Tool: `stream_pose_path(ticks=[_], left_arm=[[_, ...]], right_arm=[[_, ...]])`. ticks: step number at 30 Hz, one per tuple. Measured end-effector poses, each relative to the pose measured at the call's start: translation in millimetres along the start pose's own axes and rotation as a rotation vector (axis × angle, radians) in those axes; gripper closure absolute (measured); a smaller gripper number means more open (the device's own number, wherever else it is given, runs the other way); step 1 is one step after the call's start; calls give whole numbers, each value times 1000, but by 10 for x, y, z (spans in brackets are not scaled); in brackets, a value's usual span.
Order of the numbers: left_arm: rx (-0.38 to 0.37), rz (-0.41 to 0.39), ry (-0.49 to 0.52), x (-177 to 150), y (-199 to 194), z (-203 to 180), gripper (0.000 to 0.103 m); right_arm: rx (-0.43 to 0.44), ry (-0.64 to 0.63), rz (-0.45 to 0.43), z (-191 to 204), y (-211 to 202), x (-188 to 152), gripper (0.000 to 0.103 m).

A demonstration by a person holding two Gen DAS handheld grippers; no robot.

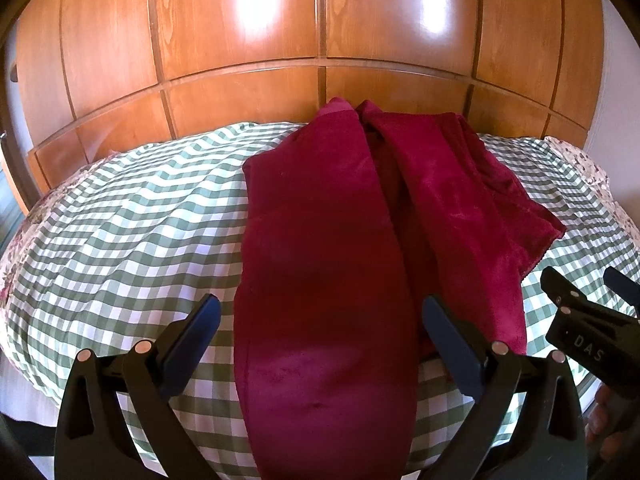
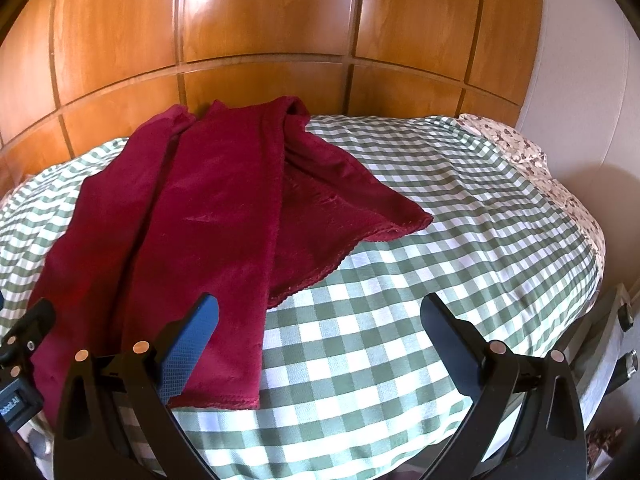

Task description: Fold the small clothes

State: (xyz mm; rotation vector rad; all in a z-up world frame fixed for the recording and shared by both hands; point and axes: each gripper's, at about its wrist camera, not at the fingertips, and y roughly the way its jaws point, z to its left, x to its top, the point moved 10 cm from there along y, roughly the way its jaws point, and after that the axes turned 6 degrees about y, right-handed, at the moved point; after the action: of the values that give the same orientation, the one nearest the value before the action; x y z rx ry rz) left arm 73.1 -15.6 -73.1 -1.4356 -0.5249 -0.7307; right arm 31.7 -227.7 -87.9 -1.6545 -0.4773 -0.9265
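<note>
A dark red plush garment [image 1: 320, 264] lies stretched along the green-and-white checked bedcover [image 1: 132, 216], from the near edge toward the wooden panelled headboard [image 1: 240, 92], with one scalloped flap [image 2: 348, 204] thrown out to the right, probably so that it can be folded inward. The left gripper [image 1: 320, 344] hovers spread wide over the near end, holding nothing. The right gripper [image 2: 320, 344], also wide and empty, waits over bare cover just beside the hem.

Items I see off-task: green-and-white checked bedcover [image 2: 400, 280] spread over the bed; floral sheet [image 2: 532, 156] showing at its far right edge; glossy panelled wooden wardrobe [image 1: 320, 40] behind; pale wall [image 2: 580, 80] at right.
</note>
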Motion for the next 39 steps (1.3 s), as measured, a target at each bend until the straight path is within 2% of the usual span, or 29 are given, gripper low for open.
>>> stream_pose_path(ticks=[20,23,26,27,28,30,32,35,36,38,39], left_arm=[[0,-2,-8,-5,-7,44,3],[-18,0,24,-4,20,23,3],[-58,-7,92,-21,34,1,3],[-79,-4,124,-55,44,-18,3],[-104,0,156,-105,49,-42,3],[-153,3,194,-179,33,-102,3],[-217,9,229,-270,-4,-214,3],[-252,42,310,-415,9,-378,4],[-248,63,336,-477,41,-428,15],[-252,119,384,-623,138,-538,33],[-231,124,406,-657,171,-559,42]], right_arm=[[47,28,31,-50,5,37,3],[92,46,49,-87,16,53,3],[174,61,85,-87,19,51,4],[193,62,91,-77,15,48,9],[219,60,104,-54,18,37,23],[275,57,149,20,54,-16,37],[338,50,212,152,99,-113,44],[382,-22,286,385,159,-290,49],[395,-40,303,436,176,-329,49],[429,-95,357,595,233,-478,57],[434,-134,377,665,246,-540,71]])
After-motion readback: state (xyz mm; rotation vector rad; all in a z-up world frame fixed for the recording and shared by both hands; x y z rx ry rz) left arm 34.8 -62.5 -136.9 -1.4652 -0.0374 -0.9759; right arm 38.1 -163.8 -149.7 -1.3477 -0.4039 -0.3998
